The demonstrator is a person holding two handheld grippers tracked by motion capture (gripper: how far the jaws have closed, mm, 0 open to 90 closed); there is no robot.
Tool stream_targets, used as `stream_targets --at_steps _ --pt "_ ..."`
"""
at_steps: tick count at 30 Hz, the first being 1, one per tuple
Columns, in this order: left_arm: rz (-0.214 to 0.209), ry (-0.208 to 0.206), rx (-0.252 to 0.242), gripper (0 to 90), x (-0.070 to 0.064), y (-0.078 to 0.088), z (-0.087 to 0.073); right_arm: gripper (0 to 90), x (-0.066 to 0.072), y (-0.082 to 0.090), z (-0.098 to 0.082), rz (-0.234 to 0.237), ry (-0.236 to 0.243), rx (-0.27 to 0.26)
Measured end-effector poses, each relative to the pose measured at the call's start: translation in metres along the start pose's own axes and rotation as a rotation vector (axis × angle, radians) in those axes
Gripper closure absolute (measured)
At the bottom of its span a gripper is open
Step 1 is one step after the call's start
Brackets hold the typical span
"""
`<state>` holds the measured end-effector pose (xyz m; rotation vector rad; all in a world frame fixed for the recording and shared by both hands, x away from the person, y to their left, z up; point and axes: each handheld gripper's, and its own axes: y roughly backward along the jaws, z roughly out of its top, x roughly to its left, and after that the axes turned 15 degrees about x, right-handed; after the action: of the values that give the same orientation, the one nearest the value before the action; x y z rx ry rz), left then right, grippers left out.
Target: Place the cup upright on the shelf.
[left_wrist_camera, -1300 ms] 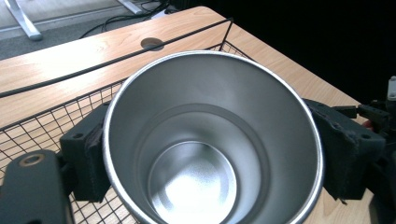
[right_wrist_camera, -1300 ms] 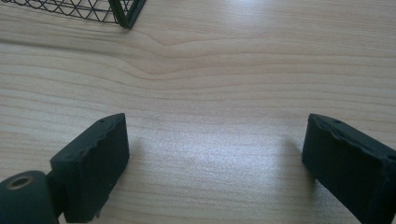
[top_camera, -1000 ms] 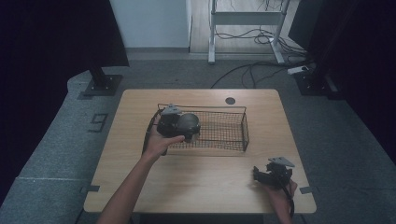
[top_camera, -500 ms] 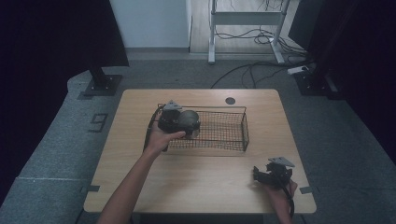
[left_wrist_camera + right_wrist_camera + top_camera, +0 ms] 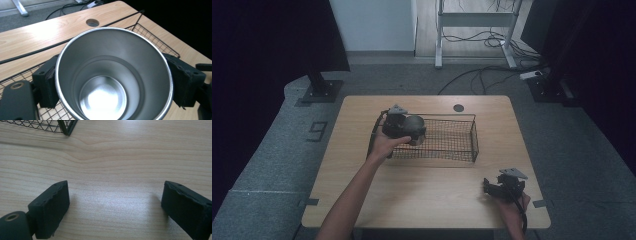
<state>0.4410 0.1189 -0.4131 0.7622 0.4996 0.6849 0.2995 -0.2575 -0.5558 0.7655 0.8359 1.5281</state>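
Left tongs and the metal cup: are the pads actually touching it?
Touching. In the left gripper view both black pads press against opposite sides of the metal cup just below its rim, with no gap, above the wire basket.

Cup (image 5: 113, 75): brushed steel, satin sheen inside, rim showing bright polish. Basket (image 5: 452, 142): thin black wire mesh, matt coating. Table (image 5: 125, 165): pale wood grain, smooth, light glaring softly off it. Left gripper (image 5: 113, 82) and right gripper (image 5: 115, 207) pads: black, matt, looking rubbery, edges fraying rough. Floor (image 5: 277, 155): grey carpet, coarse.
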Motion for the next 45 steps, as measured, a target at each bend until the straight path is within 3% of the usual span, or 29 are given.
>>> stream_targets --at_steps 8,45 --pt "0.008 0.018 0.021 14.3 0.009 -0.012 0.000 8.0 0.000 0.000 0.000 0.000 -0.001 0.000" --pt "0.000 0.057 0.117 14.2 0.017 -0.064 -0.006 8.0 0.000 0.000 0.000 0.000 -0.001 0.000"
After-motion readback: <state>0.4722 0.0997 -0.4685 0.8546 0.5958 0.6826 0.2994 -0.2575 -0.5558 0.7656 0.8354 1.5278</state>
